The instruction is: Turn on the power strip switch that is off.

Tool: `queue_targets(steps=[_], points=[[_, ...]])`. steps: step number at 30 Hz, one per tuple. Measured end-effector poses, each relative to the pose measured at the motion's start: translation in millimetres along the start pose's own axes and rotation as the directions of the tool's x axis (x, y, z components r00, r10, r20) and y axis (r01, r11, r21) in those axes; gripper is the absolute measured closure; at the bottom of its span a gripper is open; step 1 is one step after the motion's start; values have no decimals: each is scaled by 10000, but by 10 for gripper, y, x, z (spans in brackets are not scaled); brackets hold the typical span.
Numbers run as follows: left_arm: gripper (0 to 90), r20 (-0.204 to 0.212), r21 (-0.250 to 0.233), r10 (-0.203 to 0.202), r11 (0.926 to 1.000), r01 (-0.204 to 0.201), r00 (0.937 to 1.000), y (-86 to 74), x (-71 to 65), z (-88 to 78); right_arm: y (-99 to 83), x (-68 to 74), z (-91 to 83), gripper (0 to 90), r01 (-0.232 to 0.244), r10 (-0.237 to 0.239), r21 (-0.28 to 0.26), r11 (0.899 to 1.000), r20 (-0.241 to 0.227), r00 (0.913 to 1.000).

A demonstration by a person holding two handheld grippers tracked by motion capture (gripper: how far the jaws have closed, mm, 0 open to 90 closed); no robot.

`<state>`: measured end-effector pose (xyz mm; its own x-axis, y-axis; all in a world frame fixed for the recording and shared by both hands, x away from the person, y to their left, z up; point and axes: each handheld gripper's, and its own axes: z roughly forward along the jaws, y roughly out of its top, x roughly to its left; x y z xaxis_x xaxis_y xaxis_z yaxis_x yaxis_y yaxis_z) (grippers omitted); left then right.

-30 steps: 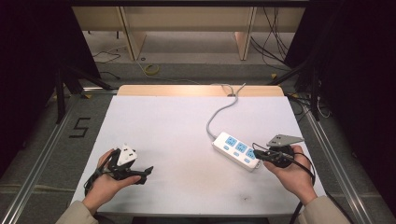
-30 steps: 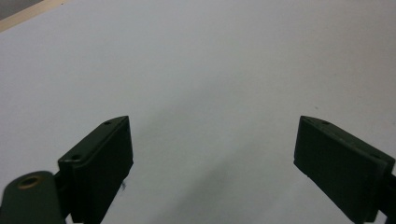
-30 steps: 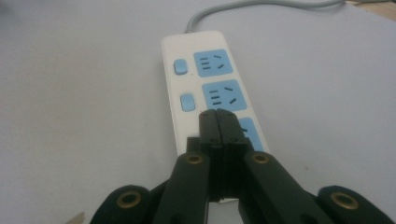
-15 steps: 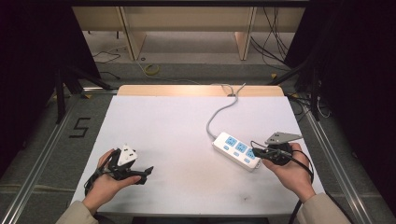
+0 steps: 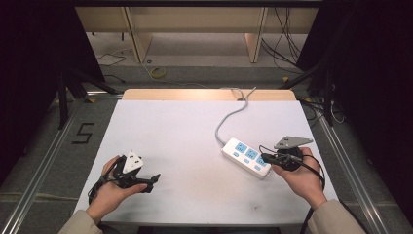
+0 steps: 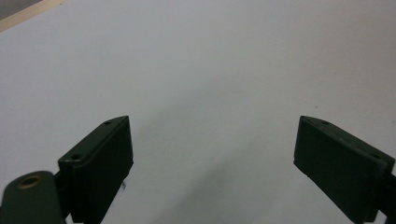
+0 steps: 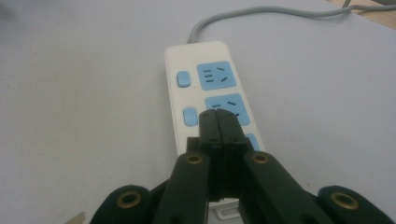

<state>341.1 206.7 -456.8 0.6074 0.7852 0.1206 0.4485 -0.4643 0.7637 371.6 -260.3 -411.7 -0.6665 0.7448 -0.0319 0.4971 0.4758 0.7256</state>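
A white power strip (image 5: pixel 246 157) with blue sockets and blue switches lies on the right half of the white table (image 5: pixel 185 136), its grey cord (image 5: pixel 229 117) running to the far edge. My right gripper (image 5: pixel 265 158) is shut with nothing between its jaws, its tip over the strip's near end. In the right gripper view the strip (image 7: pixel 205 88) stretches away under the closed right gripper (image 7: pixel 218 122), whose tip lies over the middle socket. My left gripper (image 5: pixel 152 181) rests at the near left, open and empty. The left gripper (image 6: pixel 212 154) has bare table between its jaws.
A wooden strip (image 5: pixel 204 94) borders the table's far edge. Metal rails (image 5: pixel 44 165) run along both sides, and a floor mark reading 5 (image 5: pixel 83 132) lies to the left. Cables (image 5: pixel 156 73) lie on the floor beyond the table.
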Motion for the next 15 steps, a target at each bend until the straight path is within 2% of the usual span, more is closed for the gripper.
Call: queue_targets(steps=[15], points=[[116,15,45,99,9999,-99,9999,3,-5,6,49,16,56,900,54,-53,116,9999,-71,10000]])
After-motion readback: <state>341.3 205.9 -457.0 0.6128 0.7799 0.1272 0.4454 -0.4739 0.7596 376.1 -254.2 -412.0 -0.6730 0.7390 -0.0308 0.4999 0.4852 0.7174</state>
